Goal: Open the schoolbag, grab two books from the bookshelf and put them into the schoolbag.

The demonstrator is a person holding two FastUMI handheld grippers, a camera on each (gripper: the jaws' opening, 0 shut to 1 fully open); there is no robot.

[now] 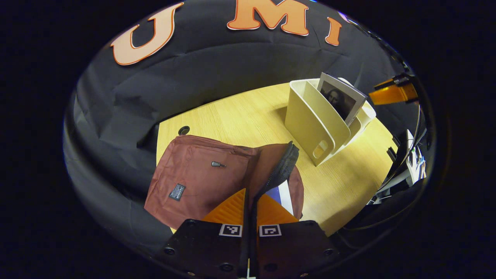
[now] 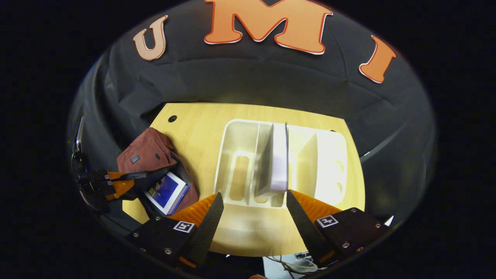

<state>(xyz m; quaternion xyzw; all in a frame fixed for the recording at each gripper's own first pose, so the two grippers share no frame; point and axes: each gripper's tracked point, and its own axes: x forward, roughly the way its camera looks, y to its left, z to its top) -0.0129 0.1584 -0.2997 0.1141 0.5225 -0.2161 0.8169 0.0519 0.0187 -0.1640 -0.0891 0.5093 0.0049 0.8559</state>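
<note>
The maroon schoolbag lies on the wooden table, and my left gripper is shut on its black zipper edge, holding the mouth up. A blue-covered book lies inside the opening. In the right gripper view the schoolbag is at the left with that blue book showing in it and the left gripper at its flap. My right gripper is open above the cream bookshelf, just short of the white book standing in a middle slot.
In the left gripper view the bookshelf stands to the right of the bag, holding a book with a portrait cover. The right gripper hovers beyond it. Cables and equipment sit off the table's right edge. A grommet hole marks the far corner.
</note>
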